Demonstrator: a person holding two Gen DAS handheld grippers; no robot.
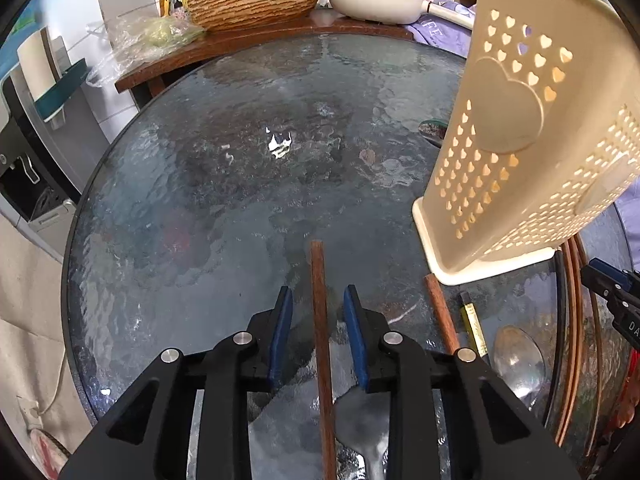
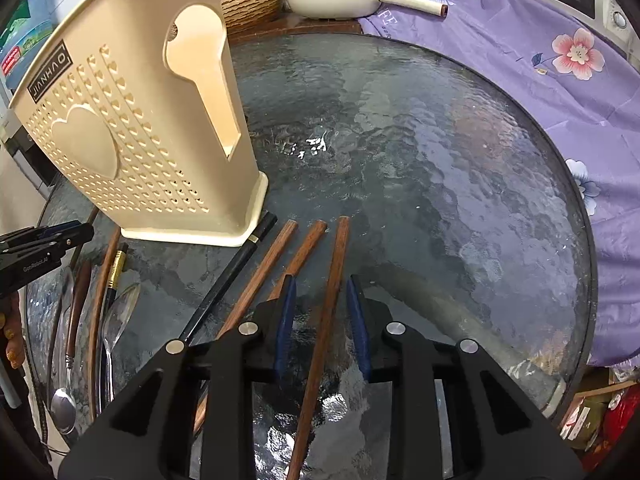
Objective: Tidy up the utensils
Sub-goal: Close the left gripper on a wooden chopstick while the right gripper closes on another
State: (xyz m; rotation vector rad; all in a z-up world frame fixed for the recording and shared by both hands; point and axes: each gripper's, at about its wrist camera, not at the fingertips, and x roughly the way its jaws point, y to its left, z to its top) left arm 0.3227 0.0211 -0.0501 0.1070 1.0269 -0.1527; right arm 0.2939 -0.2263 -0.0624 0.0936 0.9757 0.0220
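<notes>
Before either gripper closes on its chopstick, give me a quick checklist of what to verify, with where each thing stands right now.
1. Wooden chopstick lies between the blue pads of the left gripper: ok.
2. Left pads pressing on it: not ok, a gap shows on both sides.
3. Another wooden chopstick lies between the pads of the right gripper: ok.
4. Right pads pressing on it: not ok, gaps show.
5. Neighbouring chopstick clear of the right gripper: cannot tell, it runs under the left-hand pad.
6. Cream utensil holder standing upright on the glass table, ready to receive: ok.
</notes>
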